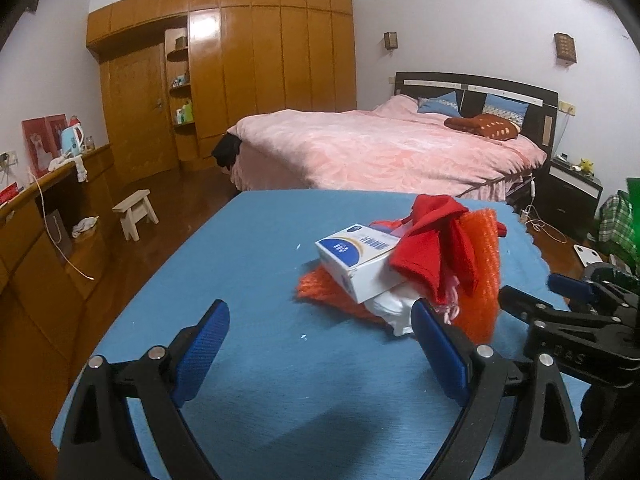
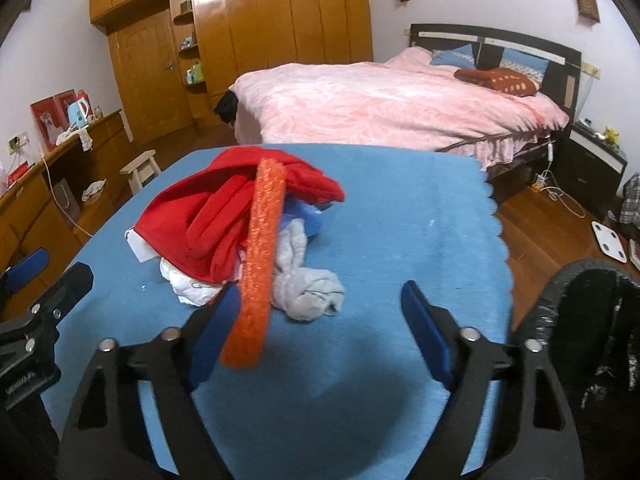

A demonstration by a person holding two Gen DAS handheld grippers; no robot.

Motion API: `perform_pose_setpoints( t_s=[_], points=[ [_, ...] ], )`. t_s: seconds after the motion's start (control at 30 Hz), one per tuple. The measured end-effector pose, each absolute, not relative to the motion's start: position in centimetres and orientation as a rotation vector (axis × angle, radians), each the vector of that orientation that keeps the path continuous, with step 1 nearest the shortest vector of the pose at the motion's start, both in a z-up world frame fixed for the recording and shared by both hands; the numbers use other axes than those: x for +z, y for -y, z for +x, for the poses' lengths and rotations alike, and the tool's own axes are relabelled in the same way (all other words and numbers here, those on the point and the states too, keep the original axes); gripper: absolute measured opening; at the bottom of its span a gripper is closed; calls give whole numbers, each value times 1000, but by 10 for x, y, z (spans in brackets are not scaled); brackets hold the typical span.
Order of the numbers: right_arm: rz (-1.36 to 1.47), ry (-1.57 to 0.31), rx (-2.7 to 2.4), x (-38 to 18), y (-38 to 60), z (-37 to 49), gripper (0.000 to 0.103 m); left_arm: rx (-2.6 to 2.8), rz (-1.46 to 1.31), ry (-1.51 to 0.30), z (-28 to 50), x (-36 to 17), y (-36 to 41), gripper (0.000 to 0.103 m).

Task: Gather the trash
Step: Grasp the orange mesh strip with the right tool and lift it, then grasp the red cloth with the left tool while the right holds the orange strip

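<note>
Left tongs wide and holding nothing, right tongs wide, orange net draped against their left finger, just ahead a heap on the blue cloth, white box, red cloth, grey rag, pink bed beyond.

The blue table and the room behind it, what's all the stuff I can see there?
table cloth: one, blue, covering the table
red cloth: one, red, top of the pile
orange mesh: one, orange, draped over the pile
box: one, white and blue, in the pile
grey rag: one, grey, pile's near edge
bin bag: one, black, right of table
bed: one, pink cover, behind
wardrobe: one, brown, back wall
stool: one, pale wood, floor
left gripper: open
right gripper: open, orange mesh beside one finger
</note>
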State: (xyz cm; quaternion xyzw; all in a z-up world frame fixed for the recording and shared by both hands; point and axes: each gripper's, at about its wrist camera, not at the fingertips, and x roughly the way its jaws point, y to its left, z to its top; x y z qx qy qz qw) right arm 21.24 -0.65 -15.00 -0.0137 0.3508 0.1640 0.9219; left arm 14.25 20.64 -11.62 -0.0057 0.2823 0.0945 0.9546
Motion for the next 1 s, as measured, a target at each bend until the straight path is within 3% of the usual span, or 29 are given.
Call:
perform_pose_setpoints(
  t_s=[0.13, 0.2, 0.33, 0.47, 1.0],
  points=[
    [-44, -729, 366, -153, -5, 212, 67, 198, -19, -581, 144, -120, -213, 90],
    [-56, -738, 387, -155, -12, 214, 54, 203, -22, -583, 145, -121, -214, 90],
    [-54, -762, 408, -160, -18, 219, 41, 206, -26, -582, 144, -121, -218, 90],
    [-23, -799, 472, -162, -21, 221, 11, 204, -25, -581, 143, -121, -216, 90],
    [37, -763, 484, -134, 18, 194, 11, 135, -23, -579, 148, -117, -191, 90]
  ],
)
